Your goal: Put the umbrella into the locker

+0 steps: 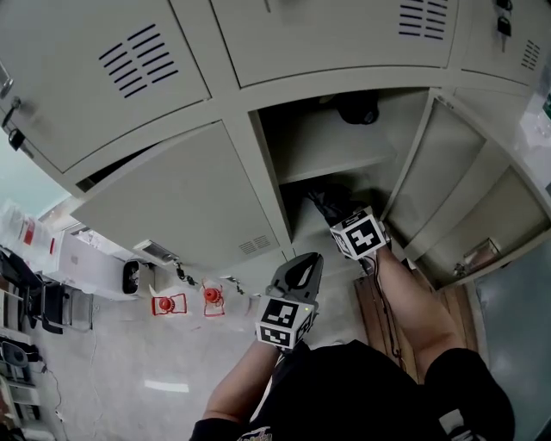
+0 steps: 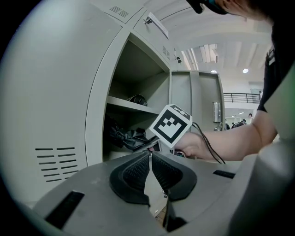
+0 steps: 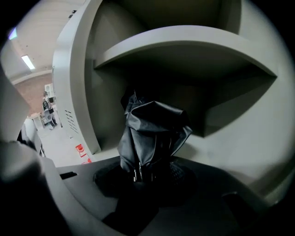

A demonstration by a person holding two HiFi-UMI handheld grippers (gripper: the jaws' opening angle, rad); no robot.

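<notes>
Black shirt (image 1: 344, 388), grey left gripper (image 2: 150, 157) and right gripper (image 3: 144, 174) with black-and-white marker cubes (image 1: 282, 323).

Locker area inside a big indoor hall, workplace-type, not a home. Evidence: a wall of beige sheet-metal lockers (image 1: 138, 95), doors with punched vent slots (image 1: 138, 56), and small dark keys or tags (image 1: 504, 24) hanging at the locks. The open one has a fixed steel shelf (image 1: 336, 146). Pale glossy floor (image 1: 129, 370) shows a glare patch. Crowded racks of gear (image 1: 34, 301) run along the left edge, and red items (image 1: 170, 303) sit on the floor near the locker base. Left gripper view: high white ceiling with round lights (image 2: 245, 71), and a railing (image 2: 239, 97) at an upper level far back.
</notes>
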